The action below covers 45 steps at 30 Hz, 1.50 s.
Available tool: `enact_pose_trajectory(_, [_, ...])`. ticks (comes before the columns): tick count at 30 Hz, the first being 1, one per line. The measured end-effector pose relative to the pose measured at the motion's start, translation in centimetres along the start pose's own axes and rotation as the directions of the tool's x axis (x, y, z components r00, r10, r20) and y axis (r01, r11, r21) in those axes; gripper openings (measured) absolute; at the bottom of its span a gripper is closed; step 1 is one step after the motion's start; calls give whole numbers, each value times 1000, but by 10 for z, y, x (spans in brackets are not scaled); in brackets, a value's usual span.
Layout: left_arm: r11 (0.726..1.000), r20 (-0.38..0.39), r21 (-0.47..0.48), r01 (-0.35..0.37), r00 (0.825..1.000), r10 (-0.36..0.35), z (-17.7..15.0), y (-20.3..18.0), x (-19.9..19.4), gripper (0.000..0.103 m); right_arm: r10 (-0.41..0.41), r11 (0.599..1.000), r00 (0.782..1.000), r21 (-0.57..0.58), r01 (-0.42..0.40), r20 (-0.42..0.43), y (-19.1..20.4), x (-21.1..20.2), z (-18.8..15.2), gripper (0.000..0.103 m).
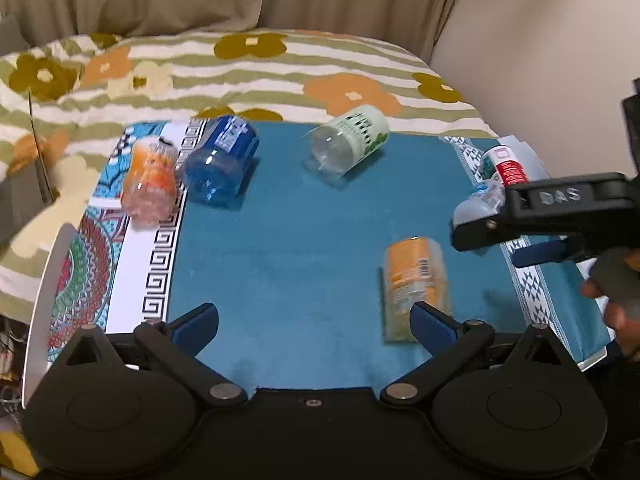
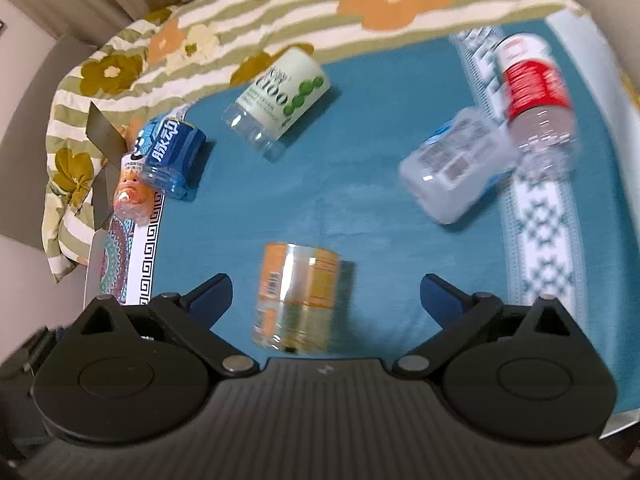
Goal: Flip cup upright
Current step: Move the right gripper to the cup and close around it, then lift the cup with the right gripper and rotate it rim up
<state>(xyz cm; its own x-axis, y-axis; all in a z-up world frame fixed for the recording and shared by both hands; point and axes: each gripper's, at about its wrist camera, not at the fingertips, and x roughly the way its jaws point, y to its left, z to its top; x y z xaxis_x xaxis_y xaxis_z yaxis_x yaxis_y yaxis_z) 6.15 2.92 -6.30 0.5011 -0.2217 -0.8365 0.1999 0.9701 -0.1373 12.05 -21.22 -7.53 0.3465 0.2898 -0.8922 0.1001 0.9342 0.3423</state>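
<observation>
Both sets of jaws are spread wide, nothing in either.

Right gripper (image 2: 326, 300): the clear plastic cup with the orange label (image 2: 298, 300) sits between the jaws, closer to the left finger than the right, no contact visible. It looks stood on end, but the blur hides which end is down, so I can't tell if it needs flipping. In the left wrist view the same cup (image 1: 416, 284) is just ahead of the left gripper's (image 1: 316, 324) right finger and partly behind it.

Five more cut-bottle cups lie on their sides on the teal cloth-covered worktop (image 2: 360, 208):
- green-and-white labelled clear cup (image 2: 278, 100), far ahead of the right jaws, centre-left
- blue labelled cup (image 2: 172, 156), far ahead-left, touching or just beside the orange-pink cup (image 2: 130, 196)
- frosted white cup (image 2: 456, 164), ahead-right, against the red-and-white labelled cup (image 2: 534, 92)

Risks, my read:
- Off-centre cup: closing now means the left finger hits first and shoves or tips it. Centre first.
- Thin clear plastic: hard squeeze buckles the wall and the cup pops out mid-rotation.
- Round sideways cups roll on cloth if nudged, especially the touching pairs.
- Both grippers near the same cup: collision risk if both go in.
</observation>
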Motion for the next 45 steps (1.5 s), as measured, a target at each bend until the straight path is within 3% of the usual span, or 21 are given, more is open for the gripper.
enact_pose_trajectory(13, [998,-39,-38,40,998,-41,3,62,19,103,-24,994,994,101,35,-109,15,63,15,103])
enact_pose_trajectory(20, [997,-30,-65,50,998,-52,14,77,23,103,-35,991,992,120,49,-118,12,67,12,75])
enact_pose_trajectory(36, [996,-26,-68,65,997,-66,15,73,19,103,-27,998,998,63,31,-65,21,53,8,72])
enact_pose_trajectory(39, [996,-18,-67,65,998,-66,17,73,16,103,-10,998,999,62,12,-32,23,42,8,72])
enact_pose_trajectory(42, [996,-9,-63,68,998,-68,18,73,14,103,-8,999,997,46,4,82,29,24,5,72])
enact_pose_trajectory(45, [996,-8,-56,72,997,-72,18,72,16,103,-24,1000,955,10,22,297,41,11,-12,72])
